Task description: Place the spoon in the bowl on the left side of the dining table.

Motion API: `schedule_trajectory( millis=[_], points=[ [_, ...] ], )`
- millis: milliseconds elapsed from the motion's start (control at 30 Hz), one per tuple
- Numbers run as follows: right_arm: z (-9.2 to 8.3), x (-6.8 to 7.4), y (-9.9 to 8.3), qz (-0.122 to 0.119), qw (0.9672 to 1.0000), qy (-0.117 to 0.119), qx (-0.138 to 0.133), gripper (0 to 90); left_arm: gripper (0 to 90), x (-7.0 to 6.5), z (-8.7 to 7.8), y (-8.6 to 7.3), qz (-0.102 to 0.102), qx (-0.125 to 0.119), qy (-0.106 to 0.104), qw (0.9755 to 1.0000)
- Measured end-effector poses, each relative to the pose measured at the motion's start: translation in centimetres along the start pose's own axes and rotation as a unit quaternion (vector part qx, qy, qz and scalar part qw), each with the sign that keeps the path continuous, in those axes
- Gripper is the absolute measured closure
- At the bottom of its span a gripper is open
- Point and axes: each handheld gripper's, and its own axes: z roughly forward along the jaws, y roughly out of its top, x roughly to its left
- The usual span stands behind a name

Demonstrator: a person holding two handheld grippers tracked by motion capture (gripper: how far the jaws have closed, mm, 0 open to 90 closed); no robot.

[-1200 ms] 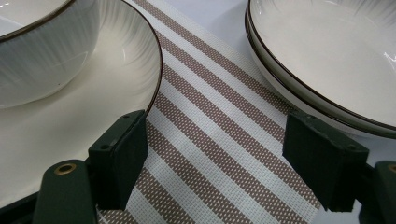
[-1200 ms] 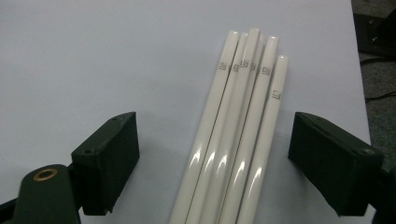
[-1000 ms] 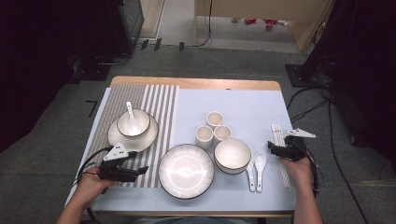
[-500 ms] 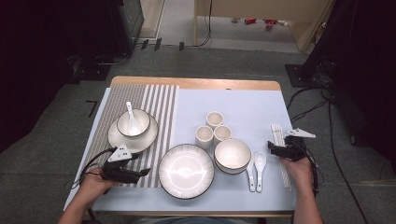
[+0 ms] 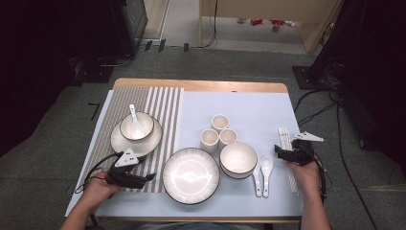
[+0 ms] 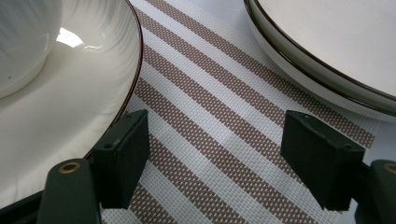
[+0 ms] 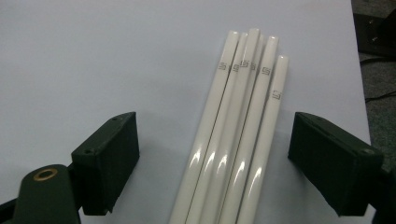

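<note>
My left gripper [image 5: 151,177] lies low over the striped placemat [image 5: 167,103] at the front left, pointing right toward the large empty plate [image 5: 190,175]. Its jaws stand open with only mat between them [image 6: 217,128]; a smaller plate [image 6: 70,121] is on one side and the large plate [image 6: 327,51] on the other. That smaller plate [image 5: 119,143] carries a bowl [image 5: 143,120] with a white spoon [image 5: 135,125] in it. At the right, my right gripper [image 5: 277,151] is open astride several white chopsticks [image 7: 233,140], pads clear of them.
A white bowl [image 5: 238,159] stands right of the large plate, with three small cups [image 5: 219,122] behind it. Two white spoons [image 5: 262,173] lie between the bowl and the chopsticks [image 5: 284,136]. The table's right edge is close beside the chopsticks. Cables trail from both grippers.
My left gripper has shifted slightly to the right, toward the large plate. The right gripper and all the dishes have kept still.
</note>
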Motion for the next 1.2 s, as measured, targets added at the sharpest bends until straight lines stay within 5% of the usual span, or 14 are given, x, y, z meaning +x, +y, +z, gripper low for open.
schedule_trajectory(
  millis=[433, 733, 867, 1200],
  points=[
    [0.0, 0.0, 0.0, -0.001, 1.0000, 0.000, 0.000, 15.9, 24.2, -0.1, 0.6, -0.3, 0.020, 0.018, 0.011, 0.9996],
    [0.0, 0.0, 0.0, 0.000, 1.0000, -0.003, 0.001, 15.0, 23.1, -0.1, 0.7, -0.6, 0.022, 0.009, 0.010, 0.9997],
    [0.0, 0.0, 0.0, 0.000, 1.0000, -0.003, 0.001, 15.0, 22.3, -0.1, 0.7, -1.3, 0.020, -0.018, 0.008, 0.9996],
    [0.0, 0.0, 0.0, 0.001, 1.0000, -0.002, 0.001, 15.0, 19.8, -0.2, 0.7, -1.2, 0.017, -0.013, 0.021, 0.9996]
  ],
)
